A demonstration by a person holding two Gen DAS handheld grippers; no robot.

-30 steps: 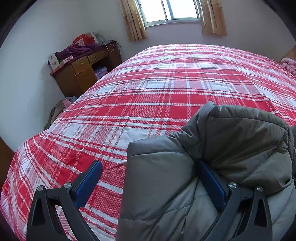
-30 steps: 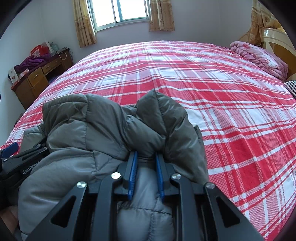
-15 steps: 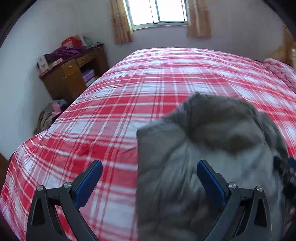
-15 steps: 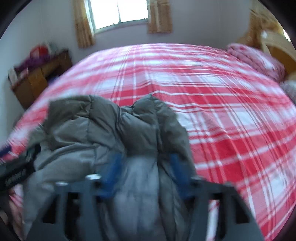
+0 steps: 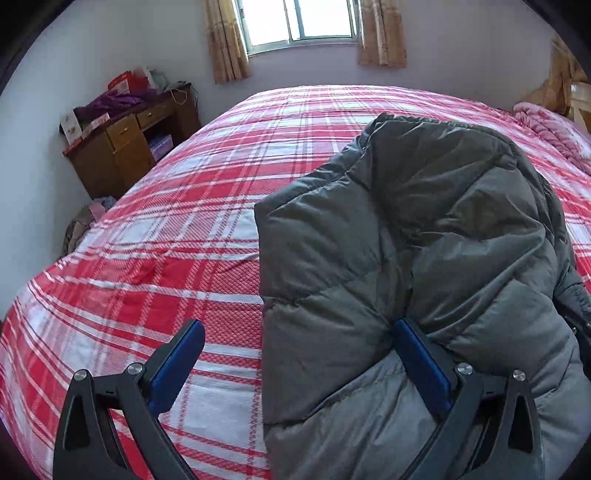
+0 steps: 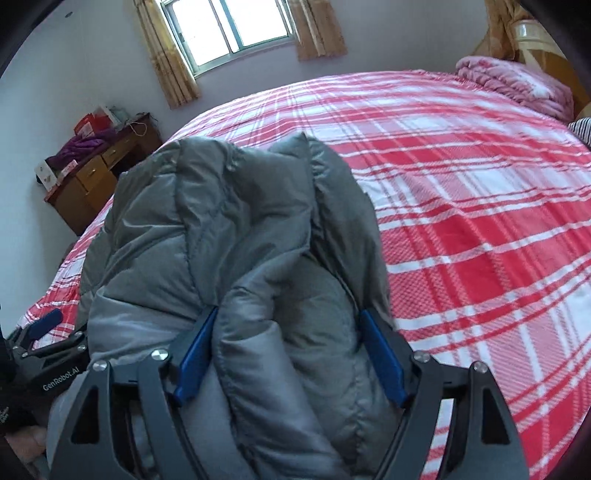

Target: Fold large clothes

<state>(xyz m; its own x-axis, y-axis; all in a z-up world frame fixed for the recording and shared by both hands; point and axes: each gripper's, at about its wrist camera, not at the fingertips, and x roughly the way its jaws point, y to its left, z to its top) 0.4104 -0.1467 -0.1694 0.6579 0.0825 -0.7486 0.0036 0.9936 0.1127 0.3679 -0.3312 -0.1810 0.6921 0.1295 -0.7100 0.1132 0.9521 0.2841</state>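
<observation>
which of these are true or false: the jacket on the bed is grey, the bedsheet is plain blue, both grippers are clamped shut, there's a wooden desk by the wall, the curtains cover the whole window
1. The jacket lying on the bed is grey. True.
2. The bedsheet is plain blue. False: it is a red and white plaid.
3. Both grippers are clamped shut. False: the left gripper and the right gripper both stand open, each with jacket fabric between its fingers.
4. A wooden desk stands by the wall. True.
5. The curtains cover the whole window. False: they hang at the sides, and the window shows between them.
</observation>
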